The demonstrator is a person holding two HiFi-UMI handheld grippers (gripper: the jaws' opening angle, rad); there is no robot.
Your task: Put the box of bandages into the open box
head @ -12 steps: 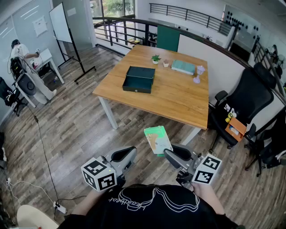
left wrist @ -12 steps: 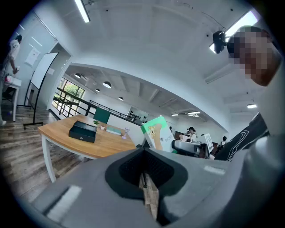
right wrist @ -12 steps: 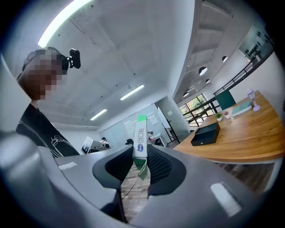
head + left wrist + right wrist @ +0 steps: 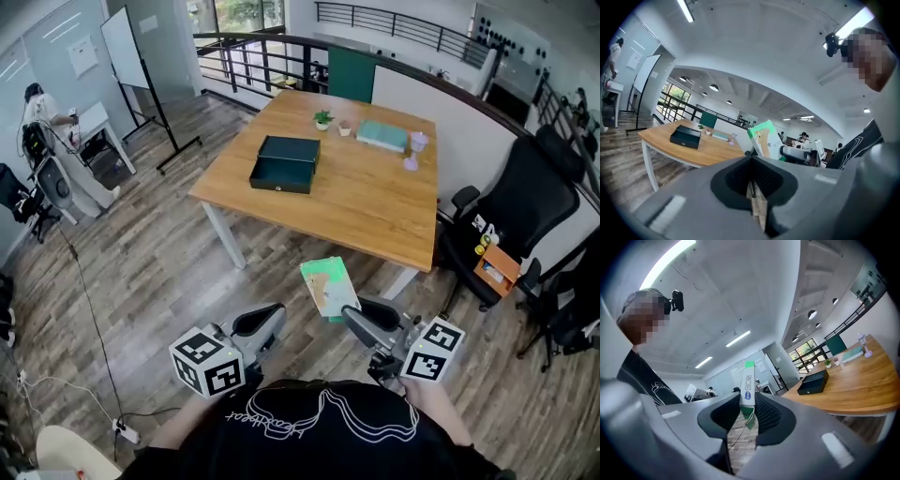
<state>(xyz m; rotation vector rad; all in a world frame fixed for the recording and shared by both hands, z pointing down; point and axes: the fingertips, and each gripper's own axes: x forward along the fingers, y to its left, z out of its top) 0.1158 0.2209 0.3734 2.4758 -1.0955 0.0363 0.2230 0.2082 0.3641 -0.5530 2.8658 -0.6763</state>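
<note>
My right gripper [image 4: 349,321] is shut on a green and white box of bandages [image 4: 329,288], held upright above the wooden floor, short of the table. In the right gripper view the box of bandages [image 4: 747,383] stands edge-on between the jaws. The open dark box [image 4: 286,164] lies on the wooden table [image 4: 375,206], far ahead of both grippers; it shows small as the dark box [image 4: 813,381] and the dark box [image 4: 686,137] in the gripper views. My left gripper [image 4: 270,319] hangs to the left of the bandages, jaws pressed together, empty.
On the table's far side stand a small potted plant [image 4: 322,119], a teal flat case [image 4: 382,136] and a small lilac item [image 4: 415,142]. A black office chair [image 4: 506,211] sits right of the table. A whiteboard [image 4: 131,52] and a person at a desk [image 4: 42,112] are at the left.
The view has shifted slightly toward the table; the right gripper with the bandage box has barely moved. The left gripper is unchanged.
</note>
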